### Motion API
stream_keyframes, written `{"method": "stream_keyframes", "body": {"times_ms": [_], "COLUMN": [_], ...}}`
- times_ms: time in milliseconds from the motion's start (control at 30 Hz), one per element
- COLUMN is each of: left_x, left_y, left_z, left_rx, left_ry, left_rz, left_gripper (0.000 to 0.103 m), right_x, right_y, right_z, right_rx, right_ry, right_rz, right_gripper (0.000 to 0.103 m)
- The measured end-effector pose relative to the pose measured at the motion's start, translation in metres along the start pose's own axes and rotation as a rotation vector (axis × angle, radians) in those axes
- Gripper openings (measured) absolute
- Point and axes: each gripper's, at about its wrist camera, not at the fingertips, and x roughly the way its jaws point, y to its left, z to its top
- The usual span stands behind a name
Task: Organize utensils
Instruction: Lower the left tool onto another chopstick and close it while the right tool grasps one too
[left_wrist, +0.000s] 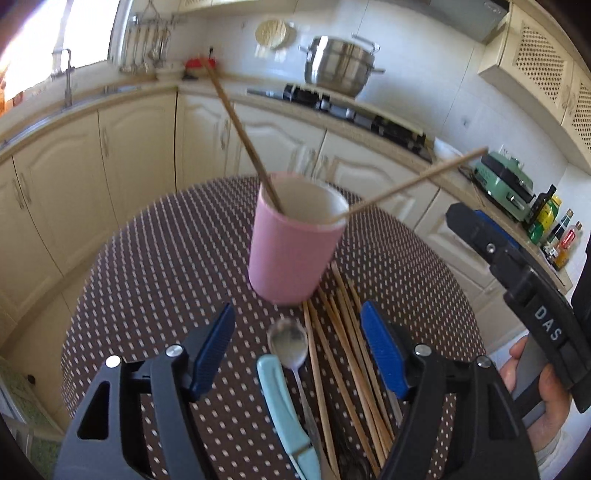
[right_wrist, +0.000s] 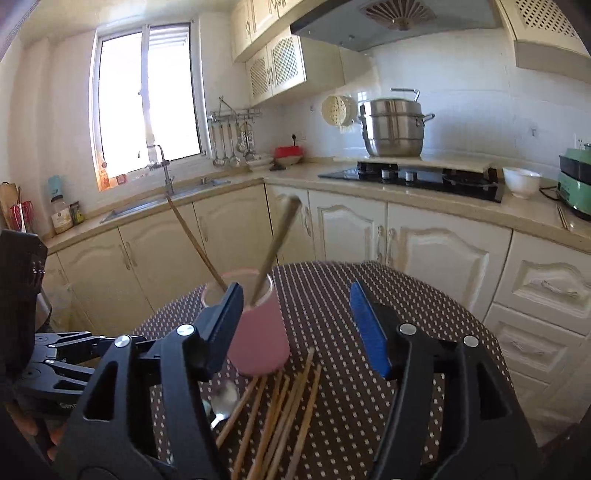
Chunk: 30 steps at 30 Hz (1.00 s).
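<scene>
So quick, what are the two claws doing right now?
Left gripper: open, holding nothing, above the spoon.
Right gripper: open, holding nothing, beside the pink cup.

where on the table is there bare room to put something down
Bare cloth lies left of the pink cup and right of the chopstick pile. Just in front of the cup it is crowded: spoon, light blue handle, loose chopsticks.

White letters "DAS" stand on the black body of the right gripper, seen in the left wrist view. Labels on the bottles behind that gripper are too small to read.
</scene>
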Motion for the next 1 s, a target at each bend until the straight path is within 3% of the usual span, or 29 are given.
{"method": "stream_keyframes", "body": {"times_ms": [33, 67, 133, 333, 433, 567, 667, 933, 1000], "left_x": [0.004, 0.008, 0.021, 0.055, 0.068, 0.081, 0.086, 0.099, 0.098], "left_y": [0.000, 0.000, -0.005, -0.019, -0.024, -0.026, -0.028, -0.038, -0.039], "left_z": [-0.003, -0.005, -0.010, -0.026, -0.030, -0.035, -0.037, -0.033, -0.032], "left_rx": [-0.008, -0.014, -0.013, -0.006, -0.005, -0.010, -0.006, -0.017, -0.019], "left_ry": [0.024, 0.046, 0.120, 0.277, 0.331, 0.366, 0.365, 0.365, 0.364], "left_rz": [-0.008, -0.024, -0.058, -0.057, -0.030, -0.003, 0.034, 0.022, 0.018], "left_gripper": [0.064, 0.051, 0.043, 0.022, 0.019, 0.015, 0.015, 0.006, 0.006], "right_x": [0.000, 0.002, 0.006, 0.024, 0.029, 0.029, 0.029, 0.042, 0.047], "right_y": [-0.002, -0.003, -0.006, -0.019, -0.027, -0.035, -0.036, -0.028, -0.025], "right_z": [-0.004, -0.009, -0.018, -0.045, -0.055, -0.063, -0.066, -0.074, -0.077], "right_rx": [0.001, 0.001, 0.010, 0.060, 0.088, 0.123, 0.121, 0.105, 0.097], "right_ry": [0.022, 0.053, 0.120, 0.355, 0.435, 0.474, 0.493, 0.593, 0.631], "right_rz": [-0.003, -0.011, -0.015, -0.004, 0.006, 0.025, 0.029, 0.054, 0.060], "right_gripper": [0.060, 0.060, 0.060, 0.060, 0.060, 0.060, 0.060, 0.059, 0.055]}}
